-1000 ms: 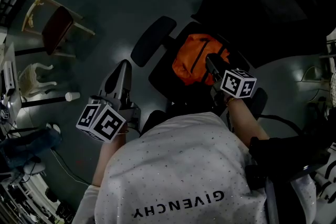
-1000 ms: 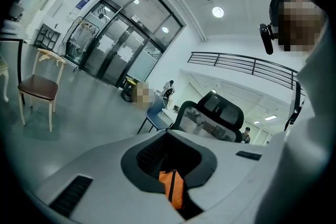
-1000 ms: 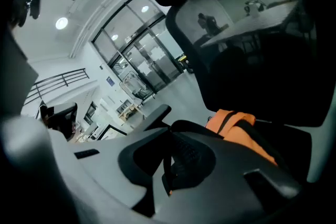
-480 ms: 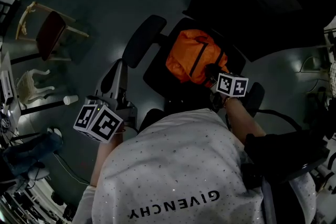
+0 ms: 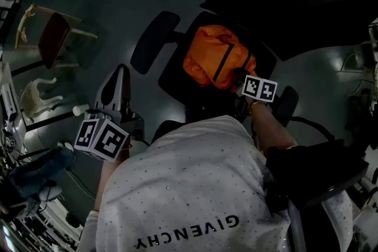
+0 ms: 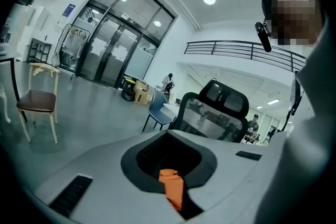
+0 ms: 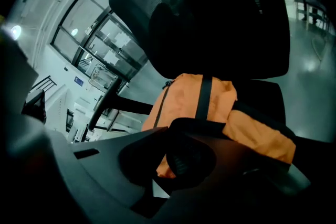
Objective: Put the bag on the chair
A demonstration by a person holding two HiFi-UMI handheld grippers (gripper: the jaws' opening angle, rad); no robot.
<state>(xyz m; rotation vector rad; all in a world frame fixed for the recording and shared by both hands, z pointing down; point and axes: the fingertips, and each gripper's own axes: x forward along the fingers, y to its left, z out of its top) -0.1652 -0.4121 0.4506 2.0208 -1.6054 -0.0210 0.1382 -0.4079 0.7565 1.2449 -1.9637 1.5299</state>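
The orange bag (image 5: 215,56) with black straps lies on the seat of a black office chair (image 5: 174,77), between the chair's two armrests. My right gripper (image 5: 239,75) reaches down to the bag's near right edge and is shut on the bag. In the right gripper view a black strap (image 7: 194,131) of the bag (image 7: 184,97) sits pinched in the closed jaws (image 7: 184,157), with the dark backrest (image 7: 220,23) behind. My left gripper (image 5: 117,77) hangs over the floor left of the chair, jaws together, away from the bag; a small orange tab (image 6: 170,186) shows in its jaw gap.
A wooden chair with a dark red seat (image 5: 52,38) stands at the far left, and shows in the left gripper view too (image 6: 37,101). A white plastic chair (image 5: 38,97) and a paper cup (image 5: 80,109) are nearer. Cables (image 5: 348,68) lie on the floor at right.
My right gripper has come down with the bag, which now rests spread on the seat. The left gripper has stayed beside the chair.
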